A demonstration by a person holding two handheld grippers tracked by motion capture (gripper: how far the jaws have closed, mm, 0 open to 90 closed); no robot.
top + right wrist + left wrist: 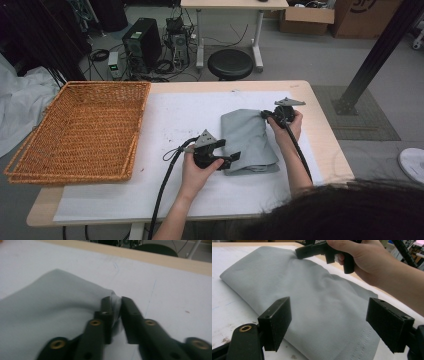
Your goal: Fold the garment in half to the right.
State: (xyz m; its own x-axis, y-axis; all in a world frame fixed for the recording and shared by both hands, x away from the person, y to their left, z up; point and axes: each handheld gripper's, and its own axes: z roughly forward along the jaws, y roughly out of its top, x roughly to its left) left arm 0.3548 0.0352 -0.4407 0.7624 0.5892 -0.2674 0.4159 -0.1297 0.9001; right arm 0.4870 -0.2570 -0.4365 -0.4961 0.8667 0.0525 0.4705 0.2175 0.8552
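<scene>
Item: grey folded cloth [248, 140], lying flat on the white sheet [170, 125] that covers the counter [320, 125], between the two hand-held grippers.

Right hand-held gripper [116, 305]: jaws nearly together, clenched on a small pinch of the cloth's far corner; a pucker of fabric shows between the pads.

Left hand-held gripper [329, 322]: released, jaws standing wide, hovering just over the cloth's near hemmed edge; nothing between the pads, cloth directly ahead of and below them.

Also present: wicker basket [80, 130], well off to the far side of the left hand-held gripper, nothing visible inside it; black stool [230, 63] on the floor beyond the counter.

Step in hand, as judged: taking hold of the cloth at two points for a further fold or a lift.

Handling notes: the left hand-held gripper should come down onto the hem and take all layers at once, not the top layer alone. The right pinch looks shallow, so a gentle pull is advised. Both corners should rise together, to keep the fold from sliding apart.
</scene>
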